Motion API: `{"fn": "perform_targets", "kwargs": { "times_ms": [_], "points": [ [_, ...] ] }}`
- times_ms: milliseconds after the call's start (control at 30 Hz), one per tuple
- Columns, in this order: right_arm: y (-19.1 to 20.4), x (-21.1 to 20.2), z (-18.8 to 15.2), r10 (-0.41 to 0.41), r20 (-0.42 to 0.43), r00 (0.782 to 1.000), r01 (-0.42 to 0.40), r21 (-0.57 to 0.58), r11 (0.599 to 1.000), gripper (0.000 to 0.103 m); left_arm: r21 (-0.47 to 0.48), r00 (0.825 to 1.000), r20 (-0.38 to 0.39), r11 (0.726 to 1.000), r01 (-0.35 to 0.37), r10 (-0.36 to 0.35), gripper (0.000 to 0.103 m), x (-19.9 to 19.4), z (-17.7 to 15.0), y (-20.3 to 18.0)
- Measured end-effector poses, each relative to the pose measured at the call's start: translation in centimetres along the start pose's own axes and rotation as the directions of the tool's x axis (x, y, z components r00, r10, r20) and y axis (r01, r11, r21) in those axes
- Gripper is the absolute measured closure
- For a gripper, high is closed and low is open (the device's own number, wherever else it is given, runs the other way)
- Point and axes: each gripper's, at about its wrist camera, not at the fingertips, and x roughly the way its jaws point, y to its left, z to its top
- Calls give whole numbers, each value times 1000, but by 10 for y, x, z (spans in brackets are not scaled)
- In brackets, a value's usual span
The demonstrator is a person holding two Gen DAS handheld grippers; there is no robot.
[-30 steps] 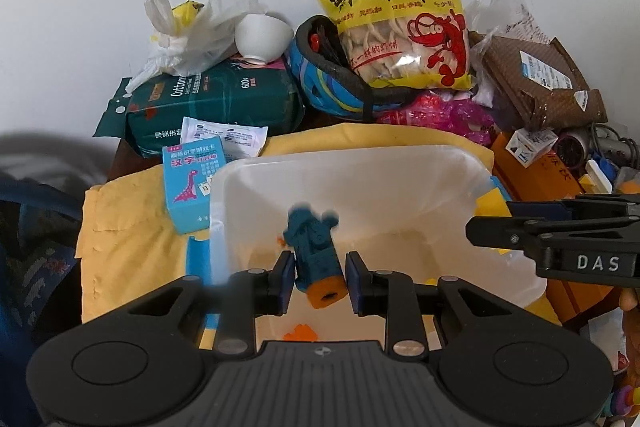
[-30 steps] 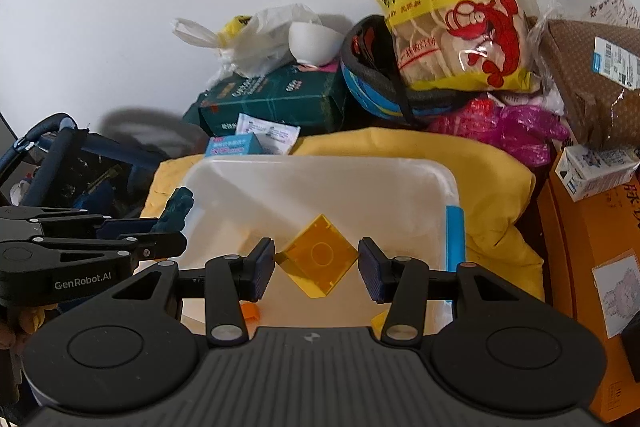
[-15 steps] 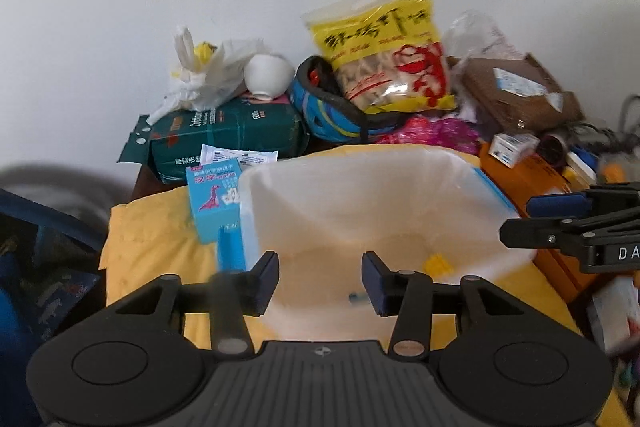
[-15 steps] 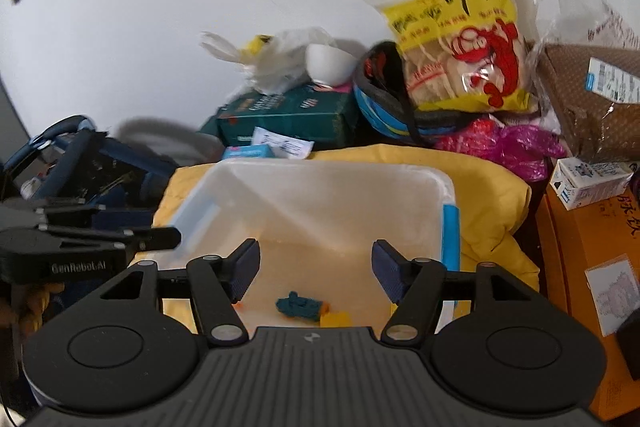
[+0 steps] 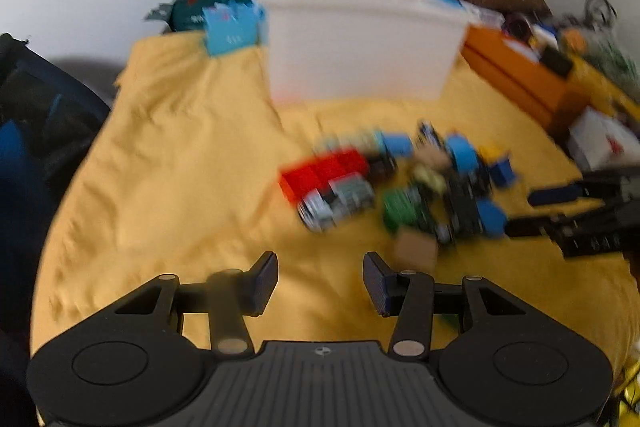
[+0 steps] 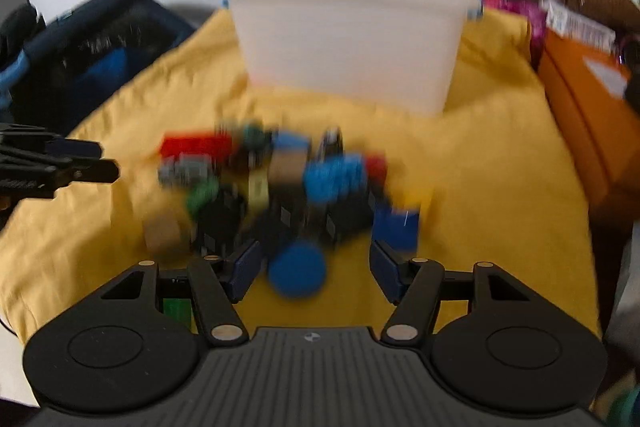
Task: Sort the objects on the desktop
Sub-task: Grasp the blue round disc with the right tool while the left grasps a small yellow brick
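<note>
- Our left claw (image 5: 320,277) sits at the lower centre of its view, released, with only yellow cloth between its jaws.
- Our right claw (image 6: 316,269) has its jaws closing a little, yet nothing is clamped; a round blue piece (image 6: 297,274) lies just ahead between the tips, and we cannot tell whether a pad touches it.
- Just beyond both claws, mid-frame, lies the blurred heap of small toy blocks (image 5: 400,187): a red brick (image 5: 320,173), grey, green, tan, black and blue pieces, bunched and touching one another.
- They rest on the yellow cloth (image 5: 180,167) covering the table.
- Further up, in the upper centre, stands the white translucent plastic bin (image 5: 360,51), well apart from the heap; its inside is hidden from here.
- Behind it, along the top edge, is a clutter of bags and boxes.
- We judge the sorting far from finished: the whole heap still waits on the cloth, and each piece must be picked up and carried to the bin.
</note>
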Motion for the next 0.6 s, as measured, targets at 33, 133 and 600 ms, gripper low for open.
{"fn": "perform_targets", "kwargs": {
  "times_ms": [33,133,600],
  "points": [
    [1,1,-6,-3,-8,1000,3,7,1000,41,5,1000,-3,1000,8,-8,52,0,-5,-4],
    [3,5,-13,-10,-22,1000,10,10,1000,43,34,1000,-12,999,22,-22,53,7,-11,-14],
    [9,24,-11,-32,-34,999,32,-14,999,45,68,997,-51,996,57,-54,72,29,-13,-33]
  ]
}}
